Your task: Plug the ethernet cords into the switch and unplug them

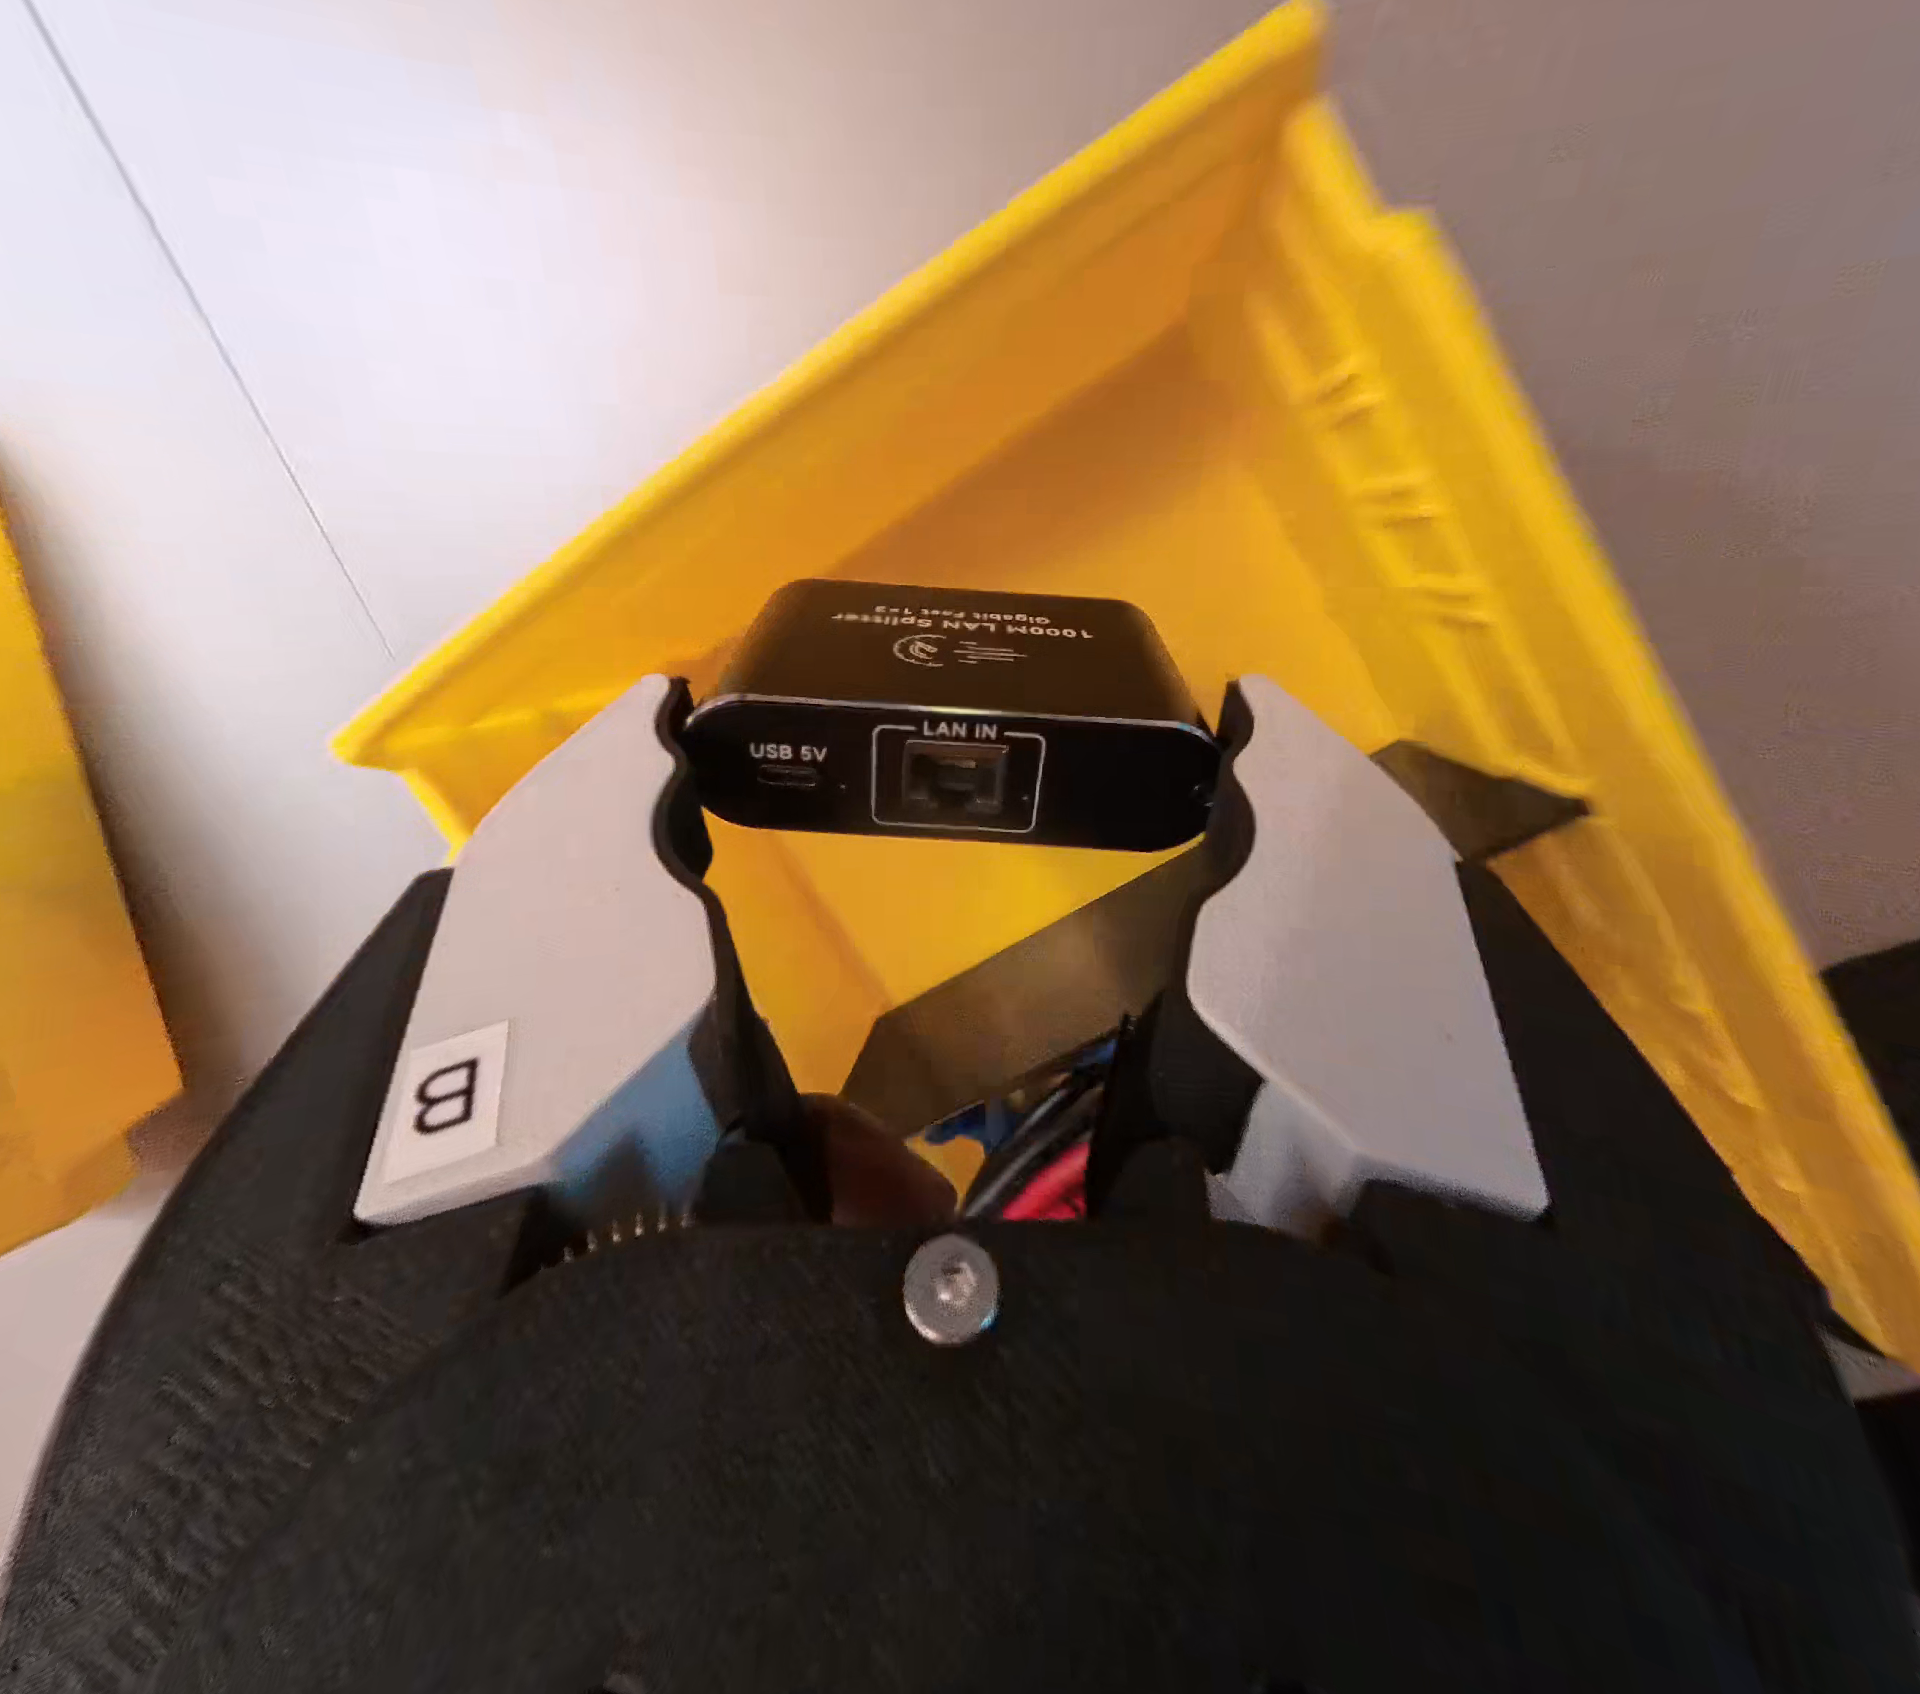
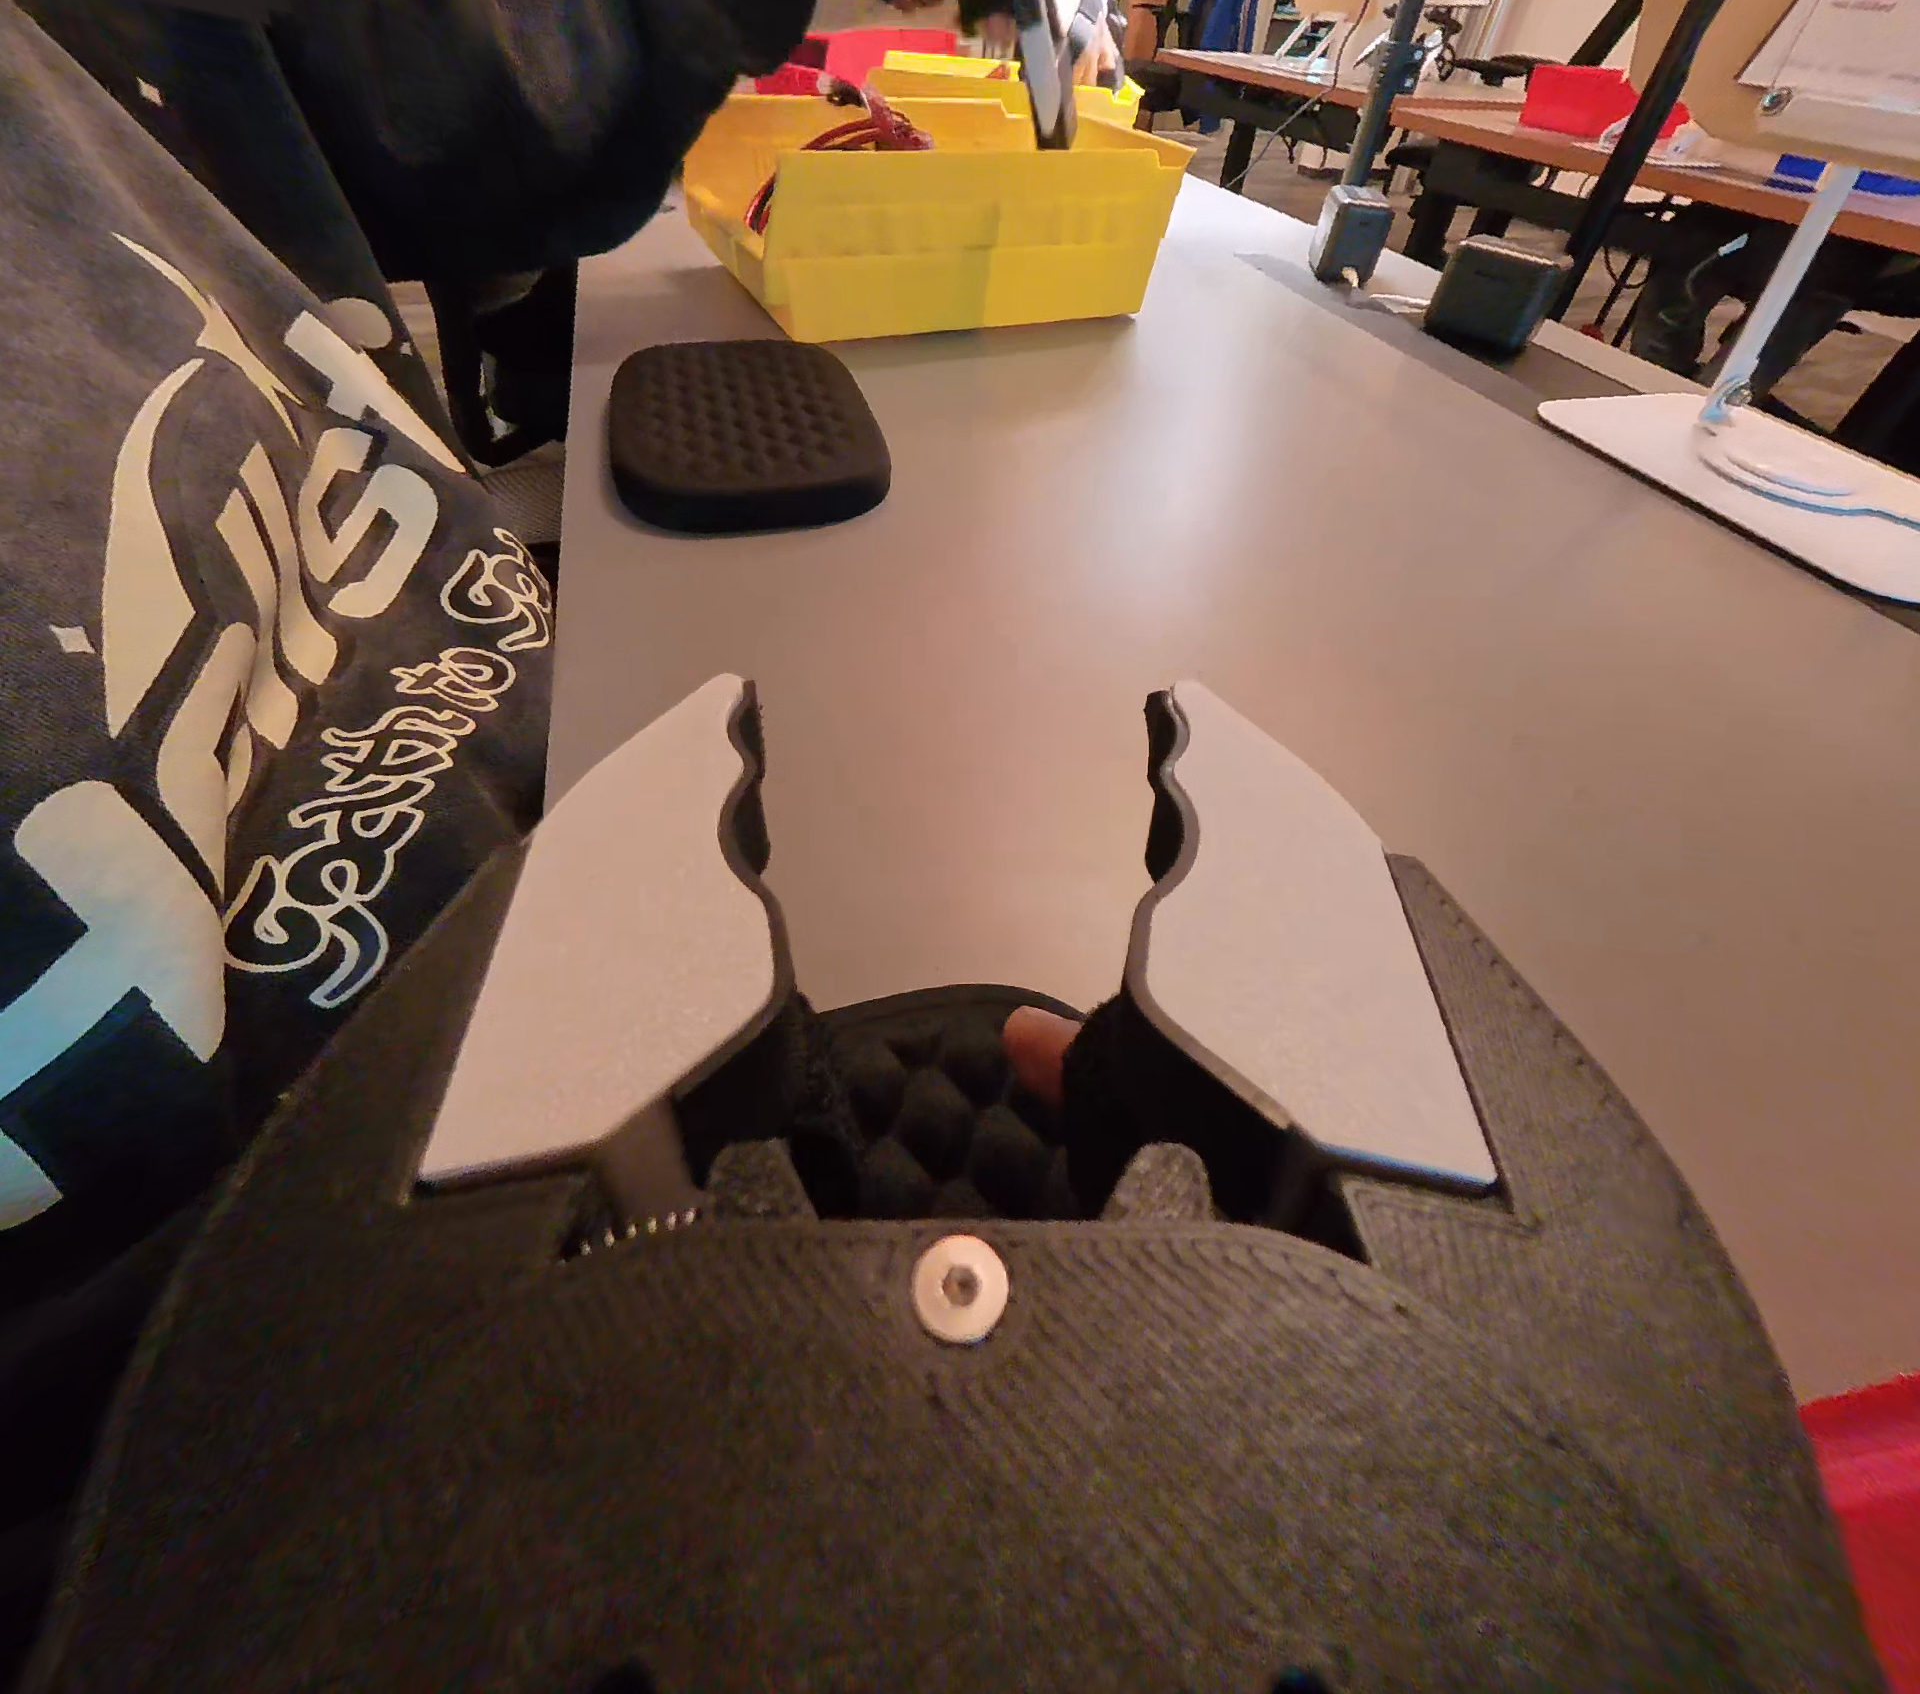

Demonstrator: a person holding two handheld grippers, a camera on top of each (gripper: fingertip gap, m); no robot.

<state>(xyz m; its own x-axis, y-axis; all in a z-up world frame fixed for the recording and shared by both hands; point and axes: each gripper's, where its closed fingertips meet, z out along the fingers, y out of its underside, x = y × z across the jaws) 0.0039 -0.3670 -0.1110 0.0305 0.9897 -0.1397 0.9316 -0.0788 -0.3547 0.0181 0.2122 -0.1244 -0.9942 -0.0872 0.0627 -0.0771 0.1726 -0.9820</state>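
Note:
In the left wrist view my left gripper [image 1: 951, 751] is shut on a small black switch [image 1: 951, 709] and holds it by its two ends above a yellow bin [image 1: 1091, 439]. The switch's port face points back at the camera, with no cord in it. Red cords [image 2: 883, 132] lie in the yellow bin [image 2: 935, 252] seen in the right wrist view, where the left gripper [image 2: 1044, 86] reaches down into it. My right gripper [image 2: 951, 771] is open and empty, low over the grey table [image 2: 1143, 605].
A black dimpled pad [image 2: 743, 434] lies on the table in front of the yellow bin. A white lamp base [image 2: 1756, 481] and black boxes [image 2: 1486, 294] stand at the right edge. A person's dark sleeve [image 2: 540, 13] and shirt fill the left side. A second yellow bin [image 1: 52, 969] is at left. Left tips to right tips: about 60 centimetres.

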